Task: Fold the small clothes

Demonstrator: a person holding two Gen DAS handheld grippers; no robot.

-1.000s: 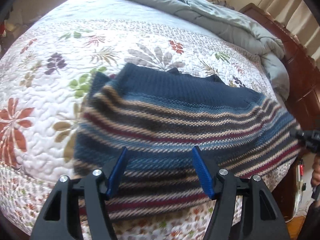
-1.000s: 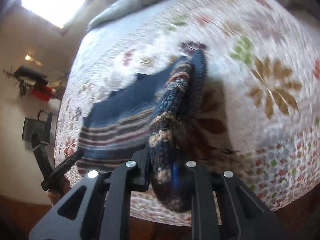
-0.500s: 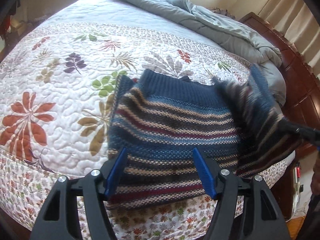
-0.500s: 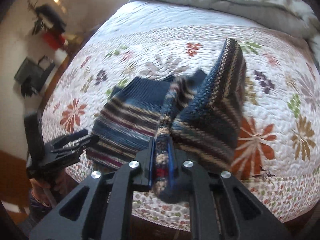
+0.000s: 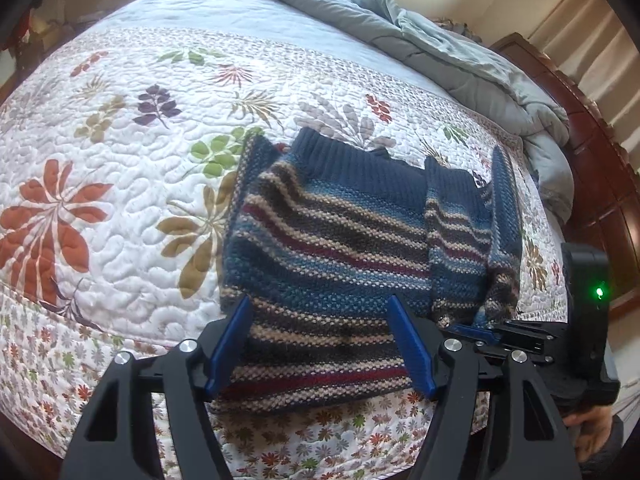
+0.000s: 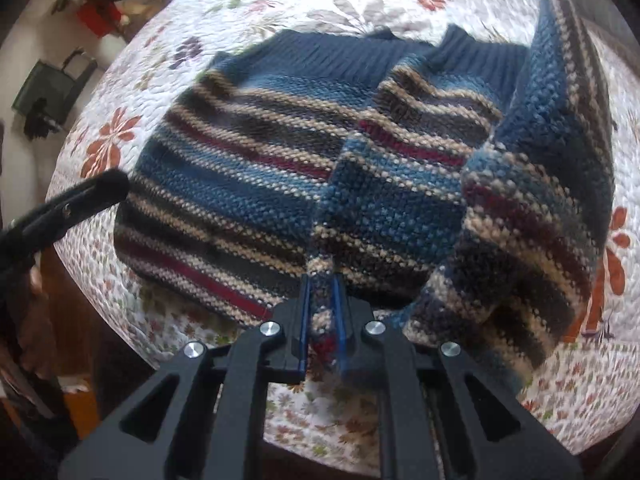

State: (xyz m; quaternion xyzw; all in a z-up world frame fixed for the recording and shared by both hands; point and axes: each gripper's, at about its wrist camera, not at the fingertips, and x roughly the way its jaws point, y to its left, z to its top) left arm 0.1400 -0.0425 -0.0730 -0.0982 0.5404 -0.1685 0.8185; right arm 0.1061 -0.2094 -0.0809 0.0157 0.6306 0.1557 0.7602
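Note:
A small striped knit sweater (image 5: 332, 248) in blue, tan and maroon lies on the floral quilt (image 5: 120, 184) near the bed's front edge. My left gripper (image 5: 320, 332) is open and empty, hovering over the sweater's lower hem. My right gripper (image 6: 320, 284) is shut on the sweater's right edge (image 6: 320, 268) and holds that side folded over onto the body; the lifted flap (image 6: 532, 184) stands up at the right. The right gripper also shows in the left wrist view (image 5: 480, 334) at the sweater's lower right.
A grey duvet (image 5: 440, 48) is bunched at the far side of the bed. A dark wooden bed frame (image 5: 592, 152) runs along the right. The quilt's front edge drops off just below the sweater. Dark and red objects (image 6: 92, 12) stand by the wall.
My right gripper has carried the sweater's right side up and leftward over the body, forming a fold. My left gripper has stayed open over the hem.

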